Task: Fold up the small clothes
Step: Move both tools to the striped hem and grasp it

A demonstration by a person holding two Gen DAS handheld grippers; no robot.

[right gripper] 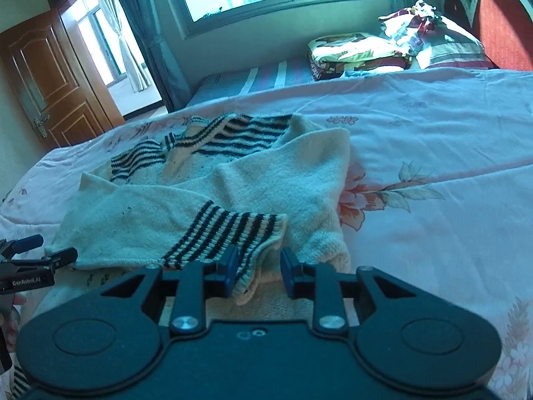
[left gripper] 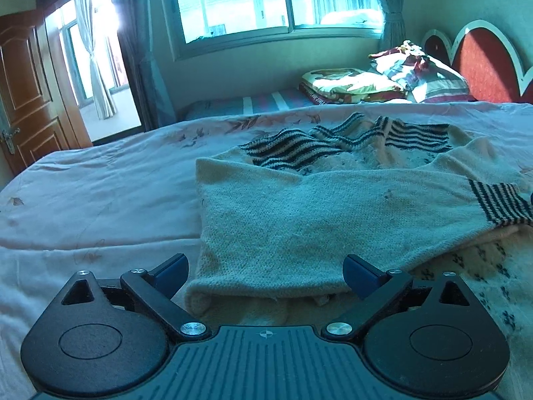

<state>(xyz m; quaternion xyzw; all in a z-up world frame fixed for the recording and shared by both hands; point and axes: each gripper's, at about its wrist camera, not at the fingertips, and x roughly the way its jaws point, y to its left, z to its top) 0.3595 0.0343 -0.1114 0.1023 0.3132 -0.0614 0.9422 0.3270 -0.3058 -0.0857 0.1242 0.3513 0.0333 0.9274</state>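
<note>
We are working on a bed (right gripper: 433,140) under a pink flowered sheet, with folded bedding and pillows (left gripper: 383,80) stacked well away by the headboard. The cream knit sweater (left gripper: 299,213) lies spread in the middle of the bed, its striped collar on the far side. One sleeve is already laid across the body, so its striped cuff (right gripper: 230,233) rests on the chest; we judge the fold as begun but far from finished. The other sleeve looks only loosely turned in, and the body is not yet doubled over. Our left gripper (left gripper: 266,275) stands wide open at the sweater's near folded edge, holding nothing. Our right gripper (right gripper: 258,275) is partly open: the cuff's corner hangs between the pads and touches the left one, but nothing is clamped.
</note>
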